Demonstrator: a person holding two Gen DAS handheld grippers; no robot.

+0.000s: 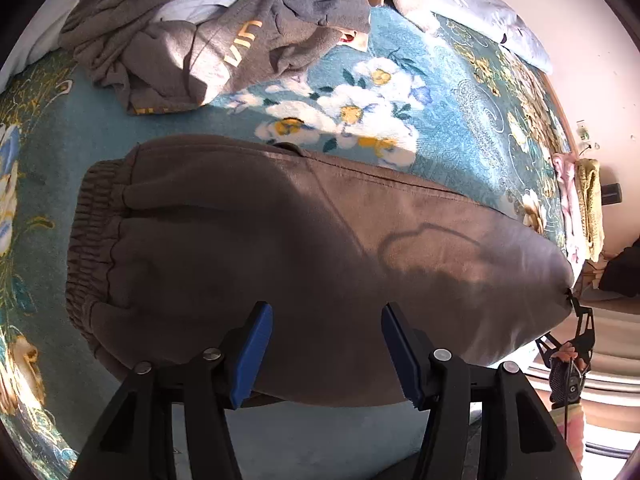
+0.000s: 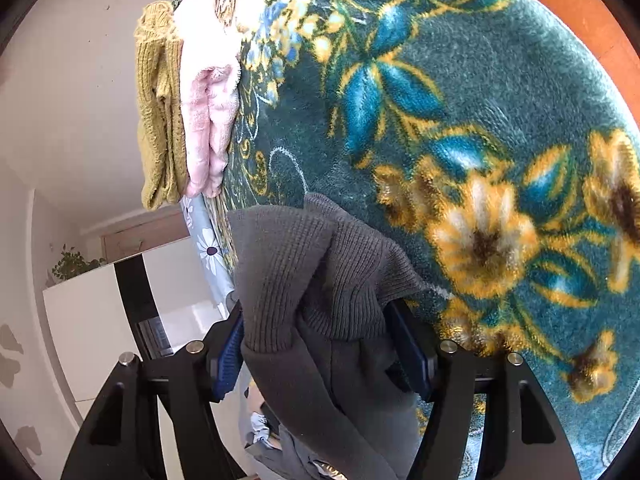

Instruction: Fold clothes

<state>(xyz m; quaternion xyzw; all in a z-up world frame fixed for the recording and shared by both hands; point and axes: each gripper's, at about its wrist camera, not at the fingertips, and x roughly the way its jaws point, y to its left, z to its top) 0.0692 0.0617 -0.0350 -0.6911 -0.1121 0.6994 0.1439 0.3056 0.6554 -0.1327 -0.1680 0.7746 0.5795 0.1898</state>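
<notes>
Brown sweatpants [image 1: 280, 240] lie flat across the teal floral blanket [image 1: 440, 92], elastic waistband at the left, legs running right to the bed's edge. My left gripper [image 1: 326, 344] hovers open over the pants' near edge, nothing between its blue pads [image 1: 256, 348]. In the right wrist view the ribbed cuff [image 2: 312, 272] of the pants sits bunched between the fingers of my right gripper [image 2: 320, 344]. Its jaws stand wide apart around the cloth. The right gripper [image 1: 582, 332] also shows at the pants' far right end in the left wrist view.
A crumpled grey sweatshirt [image 1: 208, 32] with yellow lettering lies at the back of the bed. Folded pink [image 2: 208, 96] and mustard knit [image 2: 158, 104] garments are stacked at the bed's far corner. A pale floral quilt [image 1: 488, 4] lies along the wall. A white cabinet [image 2: 100, 320] stands beside the bed.
</notes>
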